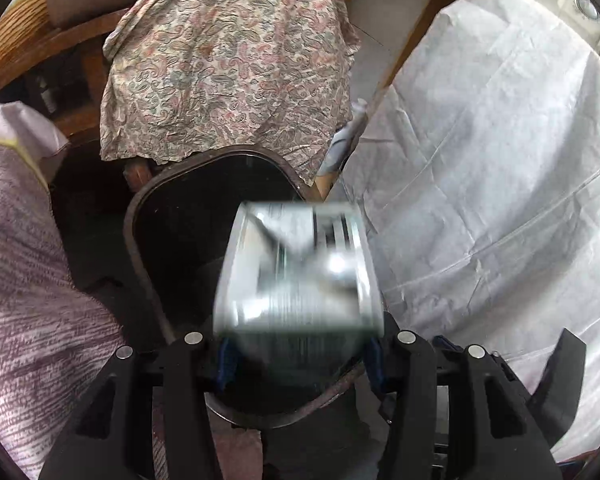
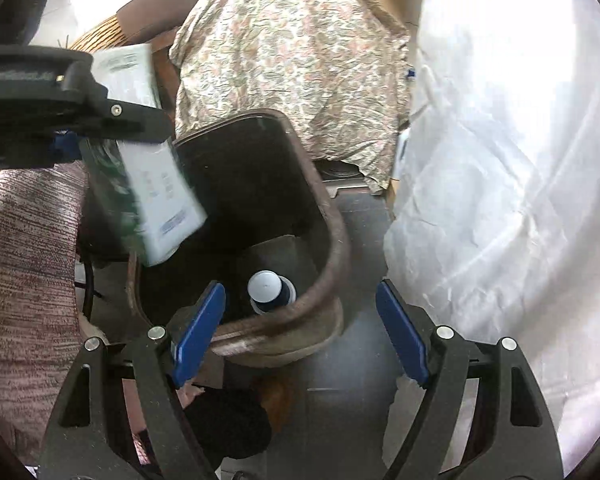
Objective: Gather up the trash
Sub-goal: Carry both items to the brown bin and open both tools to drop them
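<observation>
Left claw (image 1: 300, 350) grips carton (image 1: 300, 268).

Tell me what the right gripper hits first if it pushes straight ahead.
Probably the near rim of the brown bin. The right gripper is open and straddles it; beyond lies the bottle inside. Depth is uncertain.

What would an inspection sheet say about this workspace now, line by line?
Surface: grey floor under the bin.
Job's things: brown plastic trash bin, open; white-and-green cardboard box over its mouth, blurred; white-capped dark bottle lying inside.
Clutter: nothing seen.
Grippers: left tongs around the box, whether gripping or releasing cannot be told; right tongs open, empty, above the bin's near rim.
Cables: dark cable on the floor left of the bin.
Surroundings: paisley patterned cloth behind the bin, white sheet at right, purple striped fabric at left.
</observation>
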### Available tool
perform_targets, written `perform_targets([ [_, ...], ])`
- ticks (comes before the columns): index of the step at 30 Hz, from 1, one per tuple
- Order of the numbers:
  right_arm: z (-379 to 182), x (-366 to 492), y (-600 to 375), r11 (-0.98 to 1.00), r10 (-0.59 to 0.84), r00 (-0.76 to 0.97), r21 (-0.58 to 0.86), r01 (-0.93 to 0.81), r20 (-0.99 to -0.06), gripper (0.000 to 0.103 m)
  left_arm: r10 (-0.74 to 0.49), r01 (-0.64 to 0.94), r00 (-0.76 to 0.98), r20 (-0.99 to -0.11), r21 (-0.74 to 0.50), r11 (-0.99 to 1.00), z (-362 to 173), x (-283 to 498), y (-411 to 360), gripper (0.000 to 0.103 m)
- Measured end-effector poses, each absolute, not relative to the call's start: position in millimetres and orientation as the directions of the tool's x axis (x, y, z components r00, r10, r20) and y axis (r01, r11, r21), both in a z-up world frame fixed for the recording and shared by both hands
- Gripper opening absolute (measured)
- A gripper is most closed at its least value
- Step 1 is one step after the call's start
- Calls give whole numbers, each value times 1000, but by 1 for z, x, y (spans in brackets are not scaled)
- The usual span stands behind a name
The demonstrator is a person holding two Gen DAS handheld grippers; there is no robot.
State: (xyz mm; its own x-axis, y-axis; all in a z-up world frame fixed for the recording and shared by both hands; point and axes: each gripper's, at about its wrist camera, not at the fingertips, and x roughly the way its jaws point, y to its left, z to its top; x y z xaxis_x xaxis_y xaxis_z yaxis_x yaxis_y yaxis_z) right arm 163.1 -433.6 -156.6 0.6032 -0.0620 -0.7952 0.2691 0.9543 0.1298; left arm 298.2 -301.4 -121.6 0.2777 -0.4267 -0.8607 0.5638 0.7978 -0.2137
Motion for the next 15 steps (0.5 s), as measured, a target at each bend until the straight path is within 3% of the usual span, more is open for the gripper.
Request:
perform_targets([
  [13,-161,134,-447,922,-99,603,155,354,-791,78,-280,543,214,-936,-125,830,-179,314,-322,51],
  [15,-162,131,-446,923,-97,603,156,353,-792,78,-270,540,224,-936,-112,834,-180,313,-320,71],
])
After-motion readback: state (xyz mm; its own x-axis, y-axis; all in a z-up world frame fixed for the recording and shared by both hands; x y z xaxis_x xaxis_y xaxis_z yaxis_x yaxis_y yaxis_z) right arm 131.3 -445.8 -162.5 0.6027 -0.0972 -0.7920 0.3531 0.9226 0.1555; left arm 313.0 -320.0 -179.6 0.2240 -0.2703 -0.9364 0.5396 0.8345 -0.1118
